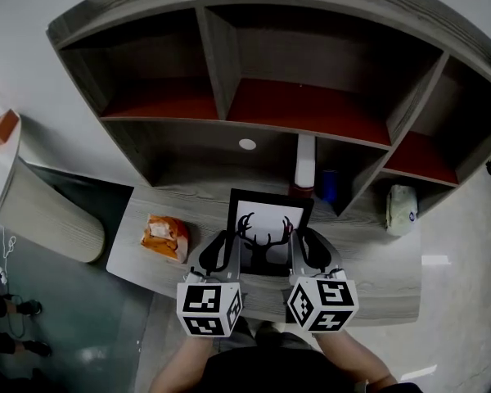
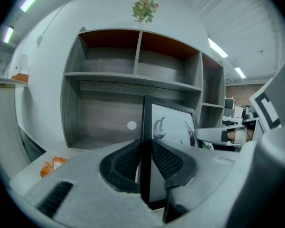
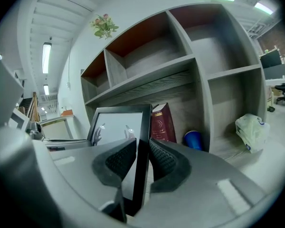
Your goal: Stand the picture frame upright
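The picture frame (image 1: 266, 232) is nearly upright over the table (image 1: 376, 277), in front of the shelf unit (image 1: 221, 64). The left tongs (image 1: 229, 250) are clamped on its left edge and the right tongs (image 1: 298, 248) on its right edge. The step would probably go best by keeping both grips level, setting the bottom edge squarely on the table clear of the maroon book (image 3: 162, 123), and letting go only once it balances.

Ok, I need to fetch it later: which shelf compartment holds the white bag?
The bottom right compartment: the white bag sits there, across the divider from the blue cup and maroon book.
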Tool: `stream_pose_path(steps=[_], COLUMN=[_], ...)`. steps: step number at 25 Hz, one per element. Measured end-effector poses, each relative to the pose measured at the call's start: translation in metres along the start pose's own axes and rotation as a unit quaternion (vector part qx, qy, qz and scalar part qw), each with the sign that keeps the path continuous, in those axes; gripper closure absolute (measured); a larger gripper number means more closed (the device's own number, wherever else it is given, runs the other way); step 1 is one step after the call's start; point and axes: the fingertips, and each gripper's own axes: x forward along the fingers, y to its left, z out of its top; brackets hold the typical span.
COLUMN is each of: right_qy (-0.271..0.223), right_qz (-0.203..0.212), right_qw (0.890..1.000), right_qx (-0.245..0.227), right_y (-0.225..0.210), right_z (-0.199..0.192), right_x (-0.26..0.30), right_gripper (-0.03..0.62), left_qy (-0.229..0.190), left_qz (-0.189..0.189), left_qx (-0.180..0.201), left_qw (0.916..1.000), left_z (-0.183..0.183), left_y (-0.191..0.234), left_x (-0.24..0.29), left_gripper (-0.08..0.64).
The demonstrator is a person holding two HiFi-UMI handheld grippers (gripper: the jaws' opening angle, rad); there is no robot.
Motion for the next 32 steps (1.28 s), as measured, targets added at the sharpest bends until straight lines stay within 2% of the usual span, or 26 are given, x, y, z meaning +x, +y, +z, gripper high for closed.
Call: stream_pose_path(steps=[8, 19, 32], right_qy=[-0.008, 0.001, 0.015], right_qz=[0.01, 0.015, 0.016], right_qw=[1.0, 1.0, 1.0], right_qx=[-0.014, 0.011, 0.008], right_y=[0.02, 0.035, 0.059], right_z=[0.009, 0.005, 0.002], right_x=[0.02, 0.059, 0.114], right_gripper=[0.532, 0.534, 0.534], left_qy=[-0.011, -0.002, 0.003], left_qz=[0.014, 0.022, 0.026], left_qx=[-0.015, -0.016, -0.024], left_qw=[0.9997, 0.9996, 0.9994], left_z=[0.006, 0.01, 0.014], left_y=[0.028, 0.064, 0.116], left_x=[0.007, 0.025, 0.052], left_gripper=[0.492, 0.492, 0.492])
